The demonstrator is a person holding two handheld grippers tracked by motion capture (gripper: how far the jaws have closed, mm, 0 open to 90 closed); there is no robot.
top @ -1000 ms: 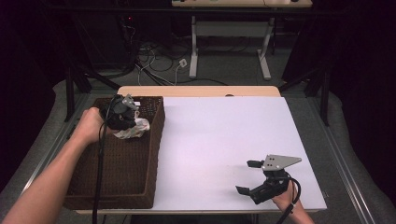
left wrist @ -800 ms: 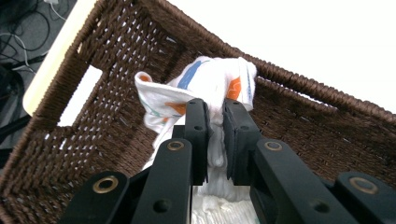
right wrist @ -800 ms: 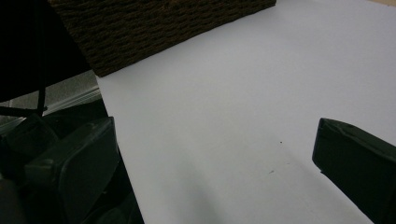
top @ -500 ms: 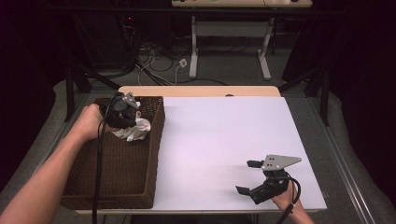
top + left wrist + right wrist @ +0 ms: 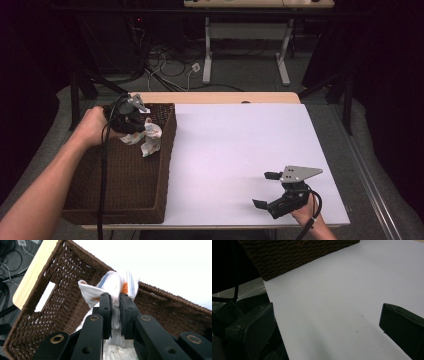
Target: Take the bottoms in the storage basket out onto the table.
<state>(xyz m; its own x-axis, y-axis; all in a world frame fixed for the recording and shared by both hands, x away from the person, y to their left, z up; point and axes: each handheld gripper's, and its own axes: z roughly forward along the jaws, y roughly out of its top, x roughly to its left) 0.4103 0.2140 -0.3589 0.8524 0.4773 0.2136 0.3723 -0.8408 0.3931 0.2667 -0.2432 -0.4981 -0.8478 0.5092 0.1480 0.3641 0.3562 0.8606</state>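
Observation:
A white cloth with blue and orange marks hangs over the far end of the brown wicker basket. My left gripper is shut on it. In the left gripper view the two black jaws pinch the cloth, which bunches above and below the pads, with the basket's wall behind. My right gripper rests open near the front right of the white table top, with nothing between its fingers. In the right gripper view the jaws stand wide apart over bare white surface.
The basket takes up the table's left side, and its near corner appears in the right gripper view. A wooden strip edges the table's far side. Beyond it are desk legs and cables on the floor.
The cloth in the left gripper has shifted a little toward the basket's right wall and hangs slightly longer. The right gripper has kept still.

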